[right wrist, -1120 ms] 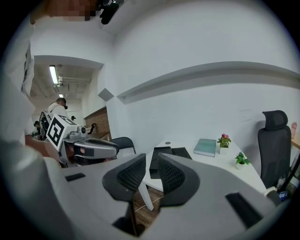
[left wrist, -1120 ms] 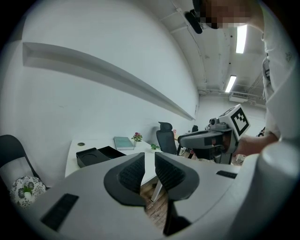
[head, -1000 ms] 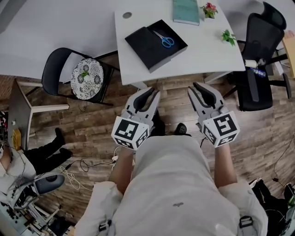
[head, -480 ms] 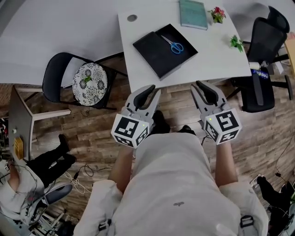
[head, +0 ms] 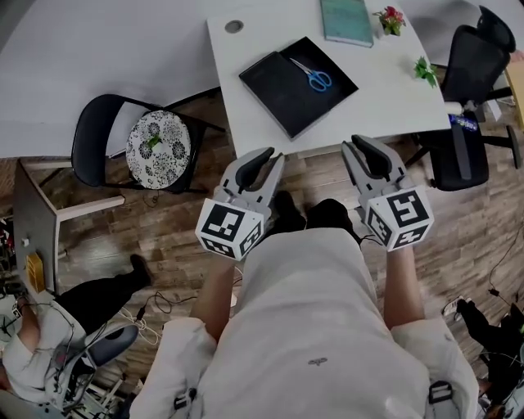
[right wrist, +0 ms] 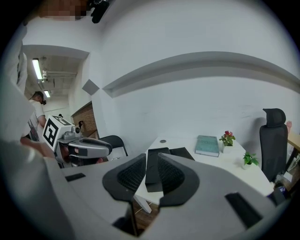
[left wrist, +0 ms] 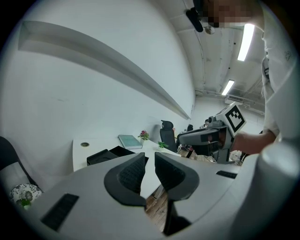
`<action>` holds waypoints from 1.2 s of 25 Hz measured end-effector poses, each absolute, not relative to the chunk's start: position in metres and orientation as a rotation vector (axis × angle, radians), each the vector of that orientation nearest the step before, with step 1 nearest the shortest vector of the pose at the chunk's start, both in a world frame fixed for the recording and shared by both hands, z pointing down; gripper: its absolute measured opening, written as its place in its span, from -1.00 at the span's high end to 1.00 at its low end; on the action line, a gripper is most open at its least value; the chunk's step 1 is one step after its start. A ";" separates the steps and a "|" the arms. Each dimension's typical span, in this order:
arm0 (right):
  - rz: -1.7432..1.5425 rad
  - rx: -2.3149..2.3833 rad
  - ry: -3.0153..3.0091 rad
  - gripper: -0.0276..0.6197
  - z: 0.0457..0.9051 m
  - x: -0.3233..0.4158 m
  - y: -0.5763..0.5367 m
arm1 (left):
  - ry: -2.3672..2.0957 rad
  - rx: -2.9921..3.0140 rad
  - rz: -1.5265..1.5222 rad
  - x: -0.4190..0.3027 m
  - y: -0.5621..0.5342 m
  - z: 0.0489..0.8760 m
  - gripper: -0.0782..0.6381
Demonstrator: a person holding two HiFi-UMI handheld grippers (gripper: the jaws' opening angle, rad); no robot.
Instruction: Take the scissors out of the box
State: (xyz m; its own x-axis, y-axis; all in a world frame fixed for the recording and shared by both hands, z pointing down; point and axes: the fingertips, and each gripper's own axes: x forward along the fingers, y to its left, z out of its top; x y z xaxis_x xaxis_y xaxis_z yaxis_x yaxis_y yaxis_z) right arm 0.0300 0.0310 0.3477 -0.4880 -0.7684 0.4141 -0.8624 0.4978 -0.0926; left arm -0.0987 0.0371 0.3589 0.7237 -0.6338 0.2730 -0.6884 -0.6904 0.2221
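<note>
Approach step, nothing gripped yet.
I held the left tongs (head: 273,157) and right tongs (head: 355,144) just short of the counter's (head: 385,98) near edge, both with jaws parted and empty. The scissors (head: 313,75) lay in the right half of the open black box (head: 274,82), well apart from both tongs. Their long axis ran diagonally, blades far-left and blue handles near-right. The next move, I judged, was a reach over the box to close on them.

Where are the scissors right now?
Head view, upper centre-right: the scissors lie in the black box on the white table, just below and left of the teal book.
</note>
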 end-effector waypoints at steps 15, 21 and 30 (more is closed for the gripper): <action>0.463 1.324 -2.424 0.66 0.356 0.042 0.000 | -1.045 2.580 0.272 -0.084 0.006 0.367 0.58; 0.461 1.275 -2.444 0.66 0.357 0.050 -0.037 | -1.073 2.573 0.274 -0.069 -0.023 0.363 0.58; 0.465 1.173 -2.474 0.66 0.366 0.060 -0.089 | -1.157 2.537 0.285 -0.053 -0.067 0.362 0.58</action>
State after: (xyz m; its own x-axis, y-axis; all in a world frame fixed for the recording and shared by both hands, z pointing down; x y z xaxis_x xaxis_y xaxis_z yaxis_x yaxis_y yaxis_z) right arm 0.0599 -0.0886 0.3661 -0.5895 -0.6681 0.4540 -0.7874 0.6008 -0.1383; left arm -0.0532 -0.0666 0.3622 0.6488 -0.6922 0.3161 -0.7598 -0.6122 0.2190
